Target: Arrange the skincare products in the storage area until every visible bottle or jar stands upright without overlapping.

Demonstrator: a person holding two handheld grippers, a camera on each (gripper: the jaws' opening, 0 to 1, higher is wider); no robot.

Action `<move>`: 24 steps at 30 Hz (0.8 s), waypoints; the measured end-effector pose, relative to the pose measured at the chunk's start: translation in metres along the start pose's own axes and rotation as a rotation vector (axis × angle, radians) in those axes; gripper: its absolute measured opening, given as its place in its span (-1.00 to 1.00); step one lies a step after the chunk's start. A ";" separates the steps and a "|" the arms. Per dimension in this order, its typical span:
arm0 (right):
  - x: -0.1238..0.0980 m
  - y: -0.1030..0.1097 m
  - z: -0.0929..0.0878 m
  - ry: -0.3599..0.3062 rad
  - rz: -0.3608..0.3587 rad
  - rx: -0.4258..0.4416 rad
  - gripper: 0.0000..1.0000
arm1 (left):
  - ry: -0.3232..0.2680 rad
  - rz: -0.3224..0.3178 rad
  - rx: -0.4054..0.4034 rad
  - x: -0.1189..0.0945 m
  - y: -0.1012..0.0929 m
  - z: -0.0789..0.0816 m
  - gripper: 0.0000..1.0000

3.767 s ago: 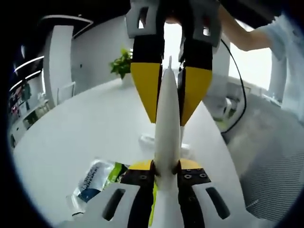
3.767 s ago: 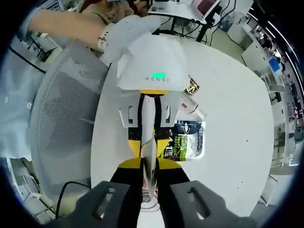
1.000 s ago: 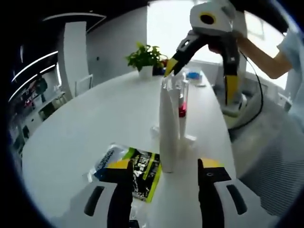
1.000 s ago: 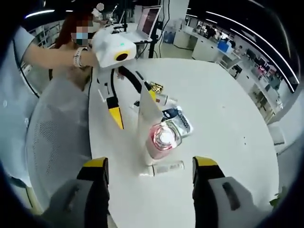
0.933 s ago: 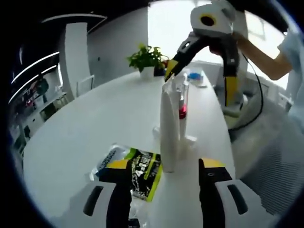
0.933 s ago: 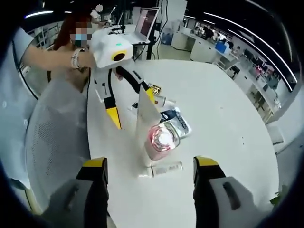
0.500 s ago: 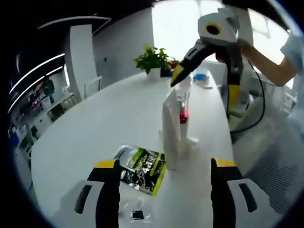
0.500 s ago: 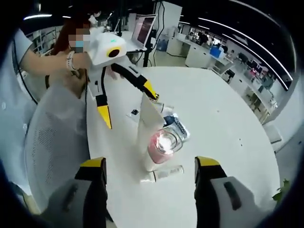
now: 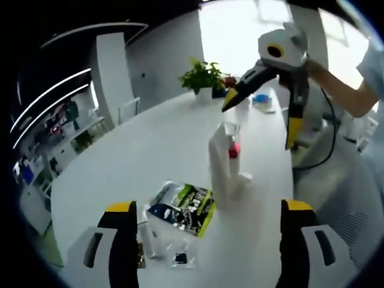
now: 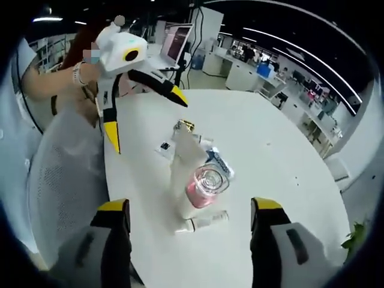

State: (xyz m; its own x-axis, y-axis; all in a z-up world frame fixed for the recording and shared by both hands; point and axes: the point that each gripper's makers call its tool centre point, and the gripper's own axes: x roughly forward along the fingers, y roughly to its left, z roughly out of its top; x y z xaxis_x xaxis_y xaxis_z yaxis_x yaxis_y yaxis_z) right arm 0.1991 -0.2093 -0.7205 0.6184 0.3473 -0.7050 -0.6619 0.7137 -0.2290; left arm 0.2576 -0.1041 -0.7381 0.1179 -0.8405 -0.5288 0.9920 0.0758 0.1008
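A tall white tube (image 9: pixel 219 168) (image 10: pixel 182 171) stands upright by itself on the round white table (image 9: pixel 150 150) (image 10: pixel 282 150). Close beside it is an upright clear bottle with pink contents (image 9: pixel 233 143) (image 10: pixel 204 189). At their foot lies a small white tube (image 9: pixel 244 178) (image 10: pixel 202 222). A green and black sachet (image 9: pixel 183 207) (image 10: pixel 221 162) lies flat nearby. My left gripper (image 9: pixel 209 207) (image 10: pixel 147 120) is open, held back above the table. My right gripper (image 10: pixel 189 205) (image 9: pixel 261 117) is open too, hanging over the far side of the bottles.
Another small tube (image 9: pixel 147 231), a gold packet (image 10: pixel 185 126) and little sample sachets (image 9: pixel 177 258) (image 10: pixel 165 146) lie by the green sachet. A potted plant (image 9: pixel 207 75) stands at the table's far end. A mesh chair (image 10: pixel 60 180) sits at the table's edge; a laptop (image 10: pixel 171 45) is beyond.
Both grippers, earlier shut on the white tube, have let go and drawn back and upward. The tube now stands free beside the pink bottle.
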 end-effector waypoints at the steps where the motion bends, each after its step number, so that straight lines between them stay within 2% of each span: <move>1: -0.001 0.000 0.001 -0.004 -0.003 -0.002 0.68 | 0.004 0.004 -0.006 -0.001 0.000 0.000 0.95; 8: -0.008 0.000 0.010 -0.042 -0.036 -0.007 0.75 | 0.002 0.033 -0.046 -0.017 0.003 -0.001 0.95; 11: -0.007 -0.002 0.011 -0.048 -0.044 -0.013 0.79 | -0.025 0.067 -0.043 -0.025 0.007 0.004 0.95; 16: -0.009 -0.002 0.012 -0.058 -0.057 -0.011 0.89 | -0.018 0.080 -0.063 -0.037 0.006 0.005 0.95; 24: -0.009 -0.002 0.017 -0.083 -0.057 -0.003 0.90 | -0.004 0.091 -0.091 -0.046 0.005 0.002 0.95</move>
State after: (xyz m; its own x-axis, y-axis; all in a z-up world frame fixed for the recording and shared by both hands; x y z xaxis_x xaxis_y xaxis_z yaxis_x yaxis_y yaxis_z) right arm 0.2020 -0.2037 -0.7023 0.6879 0.3553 -0.6329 -0.6259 0.7319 -0.2694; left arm 0.2574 -0.0666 -0.7118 0.2073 -0.8302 -0.5175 0.9773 0.1997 0.0712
